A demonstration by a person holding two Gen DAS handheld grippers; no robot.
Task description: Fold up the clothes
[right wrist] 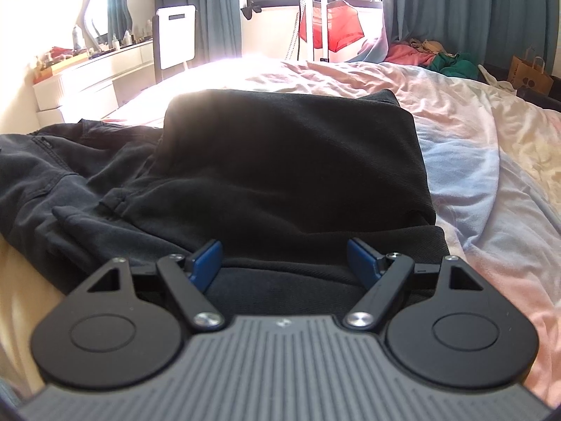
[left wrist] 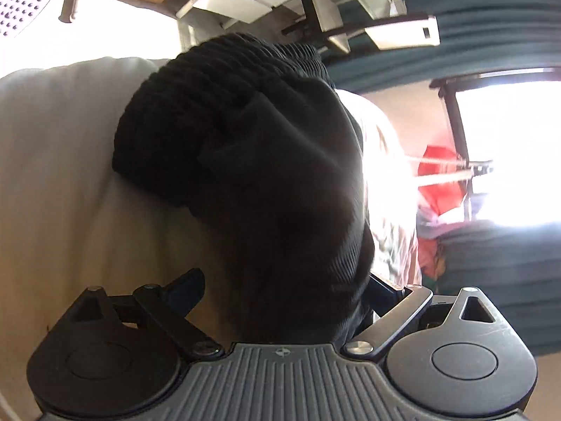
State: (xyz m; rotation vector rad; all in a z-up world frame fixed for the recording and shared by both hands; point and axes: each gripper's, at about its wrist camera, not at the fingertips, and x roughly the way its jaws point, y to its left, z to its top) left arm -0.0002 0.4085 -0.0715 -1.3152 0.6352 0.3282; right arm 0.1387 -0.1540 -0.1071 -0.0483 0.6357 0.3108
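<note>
A black garment with a ribbed hem (left wrist: 245,161) fills the middle of the left wrist view, bunched up in front of a pale bed cover (left wrist: 59,175). It lies between the fingers of my left gripper (left wrist: 280,291), whose jaws stand wide apart; the right finger is partly hidden by the cloth. In the right wrist view a black garment (right wrist: 291,161) lies folded on the bed (right wrist: 473,147), next to dark grey trousers (right wrist: 70,175). My right gripper (right wrist: 284,259) is open, its blue pads (right wrist: 205,263) low over the garment's near edge.
A white dresser (right wrist: 91,80) with bottles stands at the left. A drying rack with red cloth (right wrist: 329,28) stands by the window. A pile of clothes (right wrist: 431,58) and a paper bag (right wrist: 529,73) lie at the far right. Teal curtains (right wrist: 455,3) hang behind.
</note>
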